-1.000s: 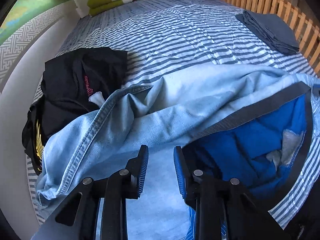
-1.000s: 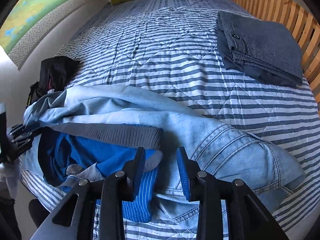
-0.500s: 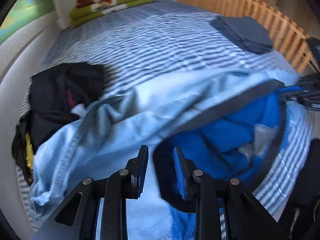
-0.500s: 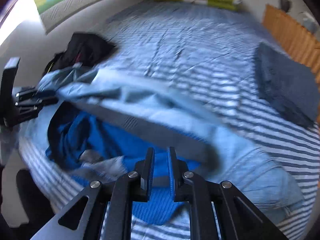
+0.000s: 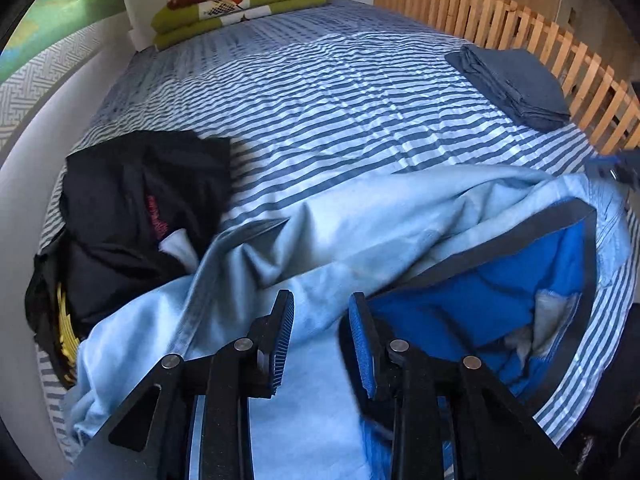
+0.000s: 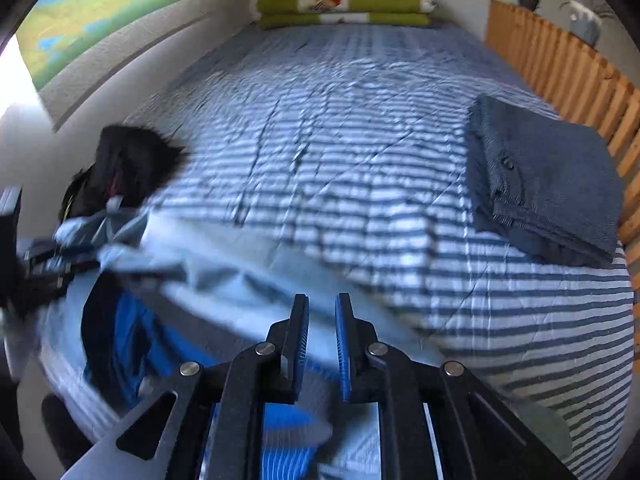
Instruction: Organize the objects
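Observation:
A light-blue denim garment (image 5: 360,232) lies bunched across the near end of the striped bed (image 5: 340,100). A bright blue sweater (image 5: 480,304) with a grey band sits inside it. My left gripper (image 5: 320,300) is over the garment's left part, its fingers a little apart with denim filling the gap. In the right wrist view this left gripper (image 6: 36,256) holds a raised fold of denim (image 6: 224,276). My right gripper (image 6: 322,300) has its fingers close together with pale cloth pinched between them, above the blurred sweater (image 6: 132,332). At the left view's right edge, the right gripper (image 5: 618,166) meets the denim's edge.
A heap of black clothes (image 5: 140,200) sits at the bed's left edge by the wall. A folded dark grey garment (image 6: 548,184) lies at the right beside the wooden slat rail (image 6: 560,60). Folded green blankets (image 5: 240,4) are stacked at the far end.
My right gripper's fingers have closed from wide apart to a narrow gap on the cloth. Both views have swung, and the denim's right end has pulled up and across.

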`<state>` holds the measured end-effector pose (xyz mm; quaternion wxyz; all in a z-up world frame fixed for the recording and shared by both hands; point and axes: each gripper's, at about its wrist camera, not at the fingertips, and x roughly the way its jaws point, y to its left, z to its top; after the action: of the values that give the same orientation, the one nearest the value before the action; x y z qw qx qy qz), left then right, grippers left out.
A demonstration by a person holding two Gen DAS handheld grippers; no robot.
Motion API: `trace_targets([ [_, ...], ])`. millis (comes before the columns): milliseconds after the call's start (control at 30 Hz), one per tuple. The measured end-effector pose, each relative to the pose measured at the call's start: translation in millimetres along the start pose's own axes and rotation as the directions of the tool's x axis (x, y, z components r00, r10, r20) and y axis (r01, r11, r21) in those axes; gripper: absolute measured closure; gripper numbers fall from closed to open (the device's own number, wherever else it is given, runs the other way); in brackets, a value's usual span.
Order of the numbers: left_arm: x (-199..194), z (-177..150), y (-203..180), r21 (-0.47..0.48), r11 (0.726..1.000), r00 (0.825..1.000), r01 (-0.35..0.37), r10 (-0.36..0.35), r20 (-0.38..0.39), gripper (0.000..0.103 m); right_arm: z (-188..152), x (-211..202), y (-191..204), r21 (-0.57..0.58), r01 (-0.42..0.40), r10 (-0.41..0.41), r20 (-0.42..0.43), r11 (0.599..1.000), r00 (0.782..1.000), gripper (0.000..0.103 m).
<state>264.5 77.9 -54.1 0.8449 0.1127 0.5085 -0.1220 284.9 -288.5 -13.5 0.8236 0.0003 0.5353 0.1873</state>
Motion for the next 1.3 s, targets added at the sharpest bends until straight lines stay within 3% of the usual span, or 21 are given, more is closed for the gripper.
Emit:
trace_targets([
  [67, 0, -9, 4, -0.018, 1.000, 1.000, 0.012, -0.013, -0.015, 0.072, -18, 10, 13, -0.038, -0.085, 0.081, -0.083, 0.996, 0.993, 0.091],
  [200, 4, -22, 0, -0.015, 1.000, 1.000, 0.012, -0.012, -0.024, 0.072, -38, 59, 38, -0.101, -0.012, -0.009, -0.203, 0.995, 0.979, 0.092],
  [267, 3, -31, -3, -0.013, 1.000, 1.000, 0.008, -0.009, -0.027, 0.072, -34, 71, 37, -0.087, 0.054, -0.069, -0.184, 0.995, 0.981, 0.093],
  [367, -6, -41, -4, 0.000, 1.000, 1.000, -0.002, 0.002, -0.026, 0.072, -8, 59, 18, -0.008, 0.187, -0.188, -0.030, 0.982, 0.982, 0.097],
  [433, -13, -48, 0, -0.001, 1.000, 1.000, -0.019, 0.019, -0.020, 0.064, 3, 42, 1, 0.071, 0.108, -0.108, 0.004, 0.992, 0.994, 0.097],
  [500, -18, -55, 7, -0.013, 1.000, 1.000, -0.023, 0.023, -0.009, 0.047, 4, 27, -6, 0.087, 0.093, -0.097, 0.032, 0.992, 0.995, 0.097],
  [533, -21, -59, 12, -0.026, 1.000, 1.000, -0.015, 0.015, -0.003, 0.045, 3, 22, -8, 0.078, 0.081, -0.084, 0.038, 0.994, 0.996, 0.094],
  [633, -15, -69, 21, -0.042, 0.999, 1.000, 0.012, -0.013, -0.014, 0.045, -14, 9, -14, 0.078, -0.033, 0.031, 0.032, 0.996, 0.999, 0.086],
  [700, -3, -74, 21, -0.039, 0.999, 0.999, 0.022, -0.023, -0.044, 0.045, -30, -2, -23, 0.077, -0.031, 0.027, 0.057, 0.997, 0.998, 0.084],
  [767, 5, -74, 19, -0.060, 0.995, 0.995, 0.078, -0.081, -0.055, 0.045, -42, -2, -29, 0.110, -0.042, 0.036, 0.060, 0.993, 0.998, 0.083],
  [900, 6, -65, 10, -0.093, 0.983, 0.987, 0.160, -0.162, -0.012, 0.045, -62, -4, -35, 0.179, -0.017, 0.011, 0.035, 0.984, 0.999, 0.076],
  [1033, 5, -55, 0, -0.085, 0.982, 0.986, 0.166, -0.168, -0.014, 0.045, -59, 3, -39, 0.215, -0.012, 0.009, 0.017, 0.977, 1.000, 0.075],
  [1100, 5, -51, -3, -0.087, 0.981, 0.984, 0.172, -0.175, -0.019, 0.045, -53, 8, -34, 0.212, -0.019, 0.016, 0.012, 0.977, 1.000, 0.067],
  [1300, 12, -38, -6, -0.107, 0.979, 0.981, 0.172, -0.180, -0.068, 0.045, -42, 27, -25, 0.199, 0.075, -0.066, -0.056, 0.977, 0.996, 0.064],
])
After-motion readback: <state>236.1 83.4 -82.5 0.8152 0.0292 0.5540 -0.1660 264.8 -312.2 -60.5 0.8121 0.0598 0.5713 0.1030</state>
